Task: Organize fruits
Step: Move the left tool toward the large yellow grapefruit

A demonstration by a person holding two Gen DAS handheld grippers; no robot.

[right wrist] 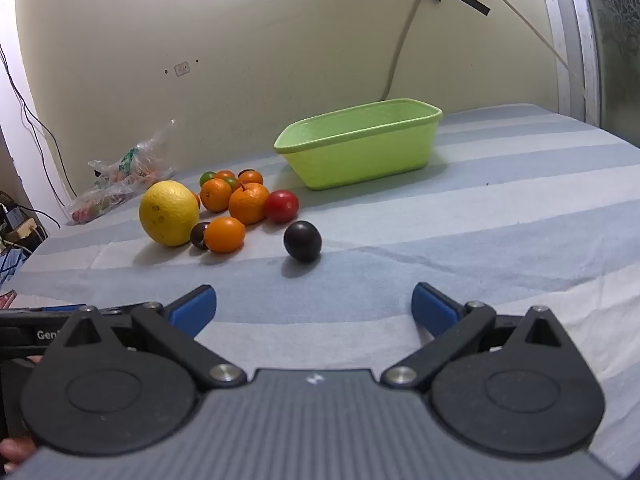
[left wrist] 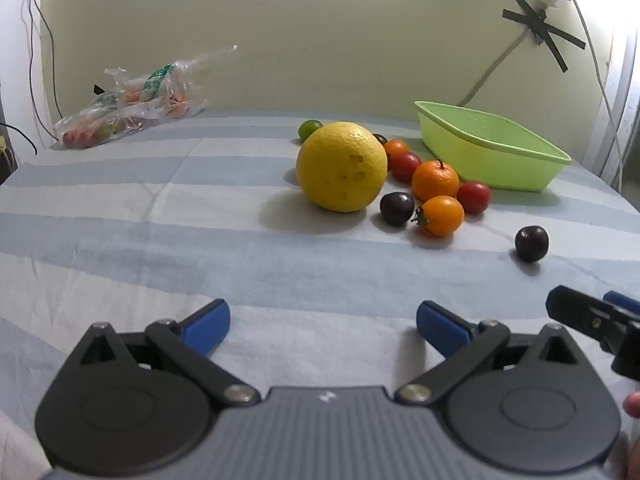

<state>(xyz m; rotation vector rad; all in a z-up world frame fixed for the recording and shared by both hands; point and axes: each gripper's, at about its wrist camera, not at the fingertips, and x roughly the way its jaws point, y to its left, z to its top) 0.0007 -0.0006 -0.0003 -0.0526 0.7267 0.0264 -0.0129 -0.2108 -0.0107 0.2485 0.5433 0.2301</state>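
- Jaws of both tools are spread wide and hold nothing: the left gripper [left wrist: 323, 326] and the right gripper [right wrist: 314, 308] are each seen low over the striped cloth [left wrist: 160, 216], blue fingertips [right wrist: 196, 306] well apart.
- Fruits are shown loose on the cloth, none yet in the green basket [right wrist: 360, 148], which stands at about 1 o'clock in the right wrist view and appears empty.
- One dark plum [right wrist: 302, 241] is seen alone at 12 o'clock from the right gripper, apart from the cluster and nearest to it; it is judged the likely first pick.
- At 10 to 11 o'clock the cluster is found: a large yellow citrus [right wrist: 169, 213], an orange tangerine [right wrist: 248, 203], a red tomato [right wrist: 281, 206] and smaller fruits pressed together.
- For a sound grasp, the plum should be centred between the pads and the closing kept gentle, since a smooth round fruit is expected to roll on soft cloth.
- Materials: the citrus skin is dimpled and blemished; plum and tomato are glossy and smooth; the basket is thin moulded plastic with a rolled rim; the cloth is woven and lightly creased.
- A crumpled clear plastic bag [left wrist: 132, 104] is shown at 10 o'clock by the wall.
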